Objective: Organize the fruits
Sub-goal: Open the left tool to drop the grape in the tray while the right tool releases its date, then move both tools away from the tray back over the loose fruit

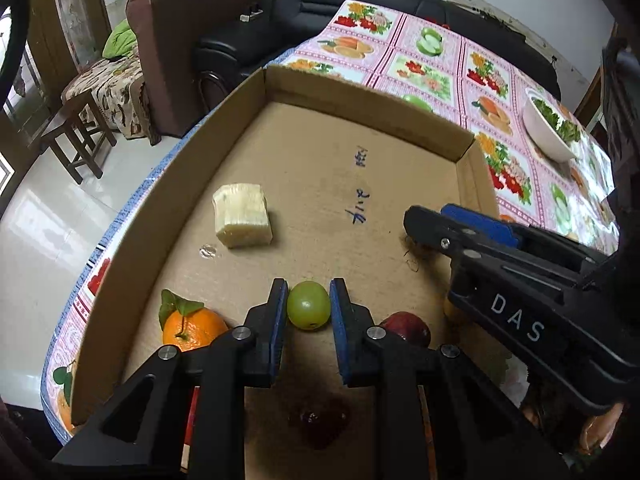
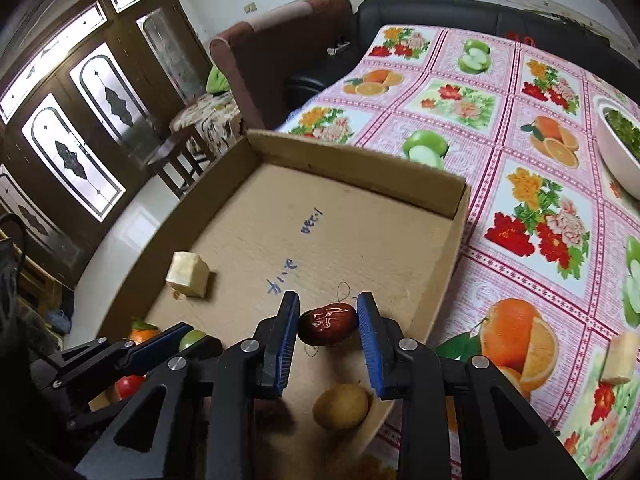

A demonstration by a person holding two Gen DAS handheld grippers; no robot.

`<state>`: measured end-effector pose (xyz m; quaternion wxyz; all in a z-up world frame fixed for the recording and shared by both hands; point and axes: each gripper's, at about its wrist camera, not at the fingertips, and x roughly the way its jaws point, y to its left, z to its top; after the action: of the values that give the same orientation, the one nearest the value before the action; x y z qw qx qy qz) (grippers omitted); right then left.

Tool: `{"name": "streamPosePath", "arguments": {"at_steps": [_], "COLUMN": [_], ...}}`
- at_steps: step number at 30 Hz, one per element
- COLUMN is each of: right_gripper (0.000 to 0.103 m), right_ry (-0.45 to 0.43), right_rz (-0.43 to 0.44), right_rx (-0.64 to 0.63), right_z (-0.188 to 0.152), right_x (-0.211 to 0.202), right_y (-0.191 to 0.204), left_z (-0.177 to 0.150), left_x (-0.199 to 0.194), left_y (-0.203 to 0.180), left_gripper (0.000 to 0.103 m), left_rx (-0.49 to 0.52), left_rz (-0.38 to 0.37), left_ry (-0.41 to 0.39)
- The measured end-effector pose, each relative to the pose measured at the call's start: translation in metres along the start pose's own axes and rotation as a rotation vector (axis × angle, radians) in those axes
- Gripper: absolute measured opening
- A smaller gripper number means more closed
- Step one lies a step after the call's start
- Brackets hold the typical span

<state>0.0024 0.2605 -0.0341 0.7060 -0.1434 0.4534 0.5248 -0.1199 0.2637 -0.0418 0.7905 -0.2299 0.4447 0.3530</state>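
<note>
While round green grape (image 1: 309,311) sits pinched in my left claw (image 1: 309,300) and wrinkled red jujube (image 2: 327,329) in my right claw (image 2: 328,314), both over shallow cardboard tray (image 1: 420,124), sorting looks midway: orange tangerine (image 1: 192,328), pale sugarcane chunk (image 1: 242,220), yellow fruit (image 2: 341,406) already inside tray; another pale chunk (image 2: 619,358) outside, right of tray.

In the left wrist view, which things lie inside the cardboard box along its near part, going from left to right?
Orange with a leaf → green grape, held between the fingers of the left gripper → dark red fruit, partly hidden behind a finger → right gripper reaching in from the right.
</note>
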Motion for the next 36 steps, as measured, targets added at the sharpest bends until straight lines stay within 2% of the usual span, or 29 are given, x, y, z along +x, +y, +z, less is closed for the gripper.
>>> {"name": "streamPosePath", "arguments": {"at_steps": [8,11,13,15,17,25,36], "right_gripper": [0.031,0.031,0.033,0.041,0.049,0.049,0.049], "right_ry": [0.014,0.015,0.017,0.010,-0.010,-0.065,-0.155], "right_rz": [-0.015,-0.008,0.000,0.013,0.017,0.038,0.040], "right_rx": [-0.026,-0.016,-0.001,0.012,0.022,0.055,0.182], "right_z": [0.002,0.002,0.003,0.002,0.002,-0.009,-0.053], "right_x": [0.005,0.004,0.003,-0.002,-0.009,-0.044,-0.113], "right_y": [0.007,0.005,0.003,0.002,0.001,-0.006,-0.042], "left_z": [0.000,-0.001,-0.002,-0.003,-0.005,-0.012,-0.020], "left_x": [0.000,-0.003,-0.006,-0.011,-0.018,-0.037,-0.059], "left_y": [0.003,0.004,0.006,0.007,0.008,0.005,-0.018], "left_gripper": [0.020,0.025,0.035,0.040,0.040,0.043,0.044], "left_rx": [-0.025,-0.028,-0.039,-0.048,-0.052,-0.055,-0.027], "left_rz": [-0.005,0.002,0.000,-0.001,-0.002,-0.004,-0.022], "left_ry": [0.021,0.025,0.022,0.010,-0.007,-0.045,-0.079]}}
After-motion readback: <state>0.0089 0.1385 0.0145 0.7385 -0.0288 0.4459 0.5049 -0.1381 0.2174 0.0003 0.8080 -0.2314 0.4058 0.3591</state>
